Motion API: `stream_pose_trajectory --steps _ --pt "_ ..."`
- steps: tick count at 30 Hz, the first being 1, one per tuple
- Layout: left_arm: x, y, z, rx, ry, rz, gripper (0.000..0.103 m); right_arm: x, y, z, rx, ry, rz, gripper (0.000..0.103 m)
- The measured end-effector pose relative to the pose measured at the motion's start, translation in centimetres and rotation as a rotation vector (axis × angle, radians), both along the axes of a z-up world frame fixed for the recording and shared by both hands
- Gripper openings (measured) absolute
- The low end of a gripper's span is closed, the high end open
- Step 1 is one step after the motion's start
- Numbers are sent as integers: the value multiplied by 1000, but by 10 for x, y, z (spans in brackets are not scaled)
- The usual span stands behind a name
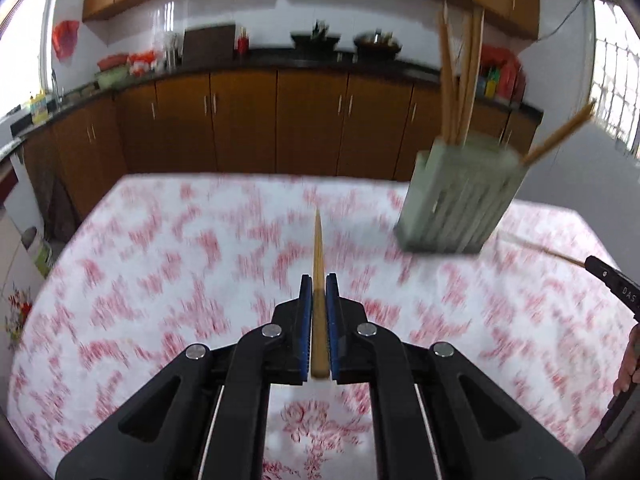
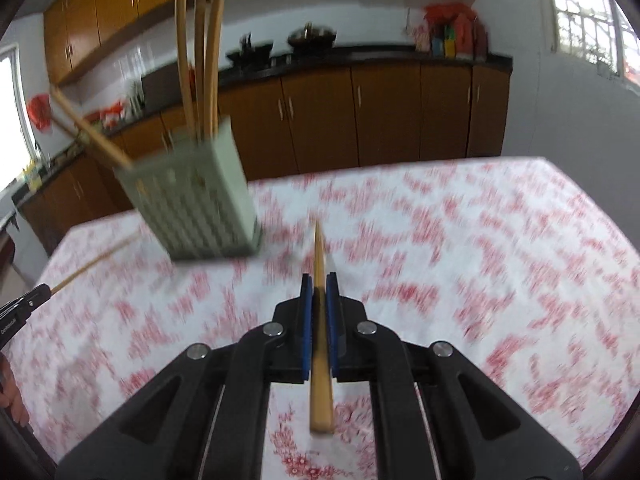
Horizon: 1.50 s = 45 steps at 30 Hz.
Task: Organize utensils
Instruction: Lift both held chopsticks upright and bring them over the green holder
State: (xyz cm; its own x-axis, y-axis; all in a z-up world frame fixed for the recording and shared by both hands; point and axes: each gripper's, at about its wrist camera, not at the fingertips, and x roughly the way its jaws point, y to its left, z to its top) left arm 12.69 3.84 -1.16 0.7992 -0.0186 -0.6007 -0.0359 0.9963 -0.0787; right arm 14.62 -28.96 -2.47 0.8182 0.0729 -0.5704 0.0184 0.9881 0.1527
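Observation:
My left gripper (image 1: 319, 280) is shut on a wooden chopstick (image 1: 318, 248) that points forward over the table. My right gripper (image 2: 319, 280) is shut on another wooden chopstick (image 2: 319, 252), also pointing forward. A pale green slotted utensil holder (image 1: 460, 200) stands on the table ahead and right of the left gripper; it also shows in the right wrist view (image 2: 196, 196), ahead and left. Several chopsticks (image 1: 460, 80) stand in it, one leaning out sideways. The right gripper's tip shows at the left view's edge (image 1: 608, 280). Both views are motion-blurred.
The table (image 1: 160, 280) has a white cloth with red flowers. Brown kitchen cabinets (image 1: 280, 120) and a dark counter with pots and bottles run behind it. A window (image 2: 580, 20) is at the right.

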Motion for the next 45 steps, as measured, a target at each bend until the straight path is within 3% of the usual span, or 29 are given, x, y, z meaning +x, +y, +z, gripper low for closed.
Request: stream_pose_trajectory --steps 6,9,26,38,45 --pt "-2 11 43 -67 -111 2 7 -3 -7 46 6 -125 -4 8" --pt "-2 11 57 -76 -147 5 7 0 -6 56 9 -146 -3 8" --pt "0 5 71 -75 -177 -25 7 1 3 76 25 -163 24 8" --pt "-7 -26 135 -126 -300 -143 7 -21 8 147 140 -269 160 8" --pt "5 -45 172 -164 -408 -135 7 -24 16 182 146 -362 198 8"
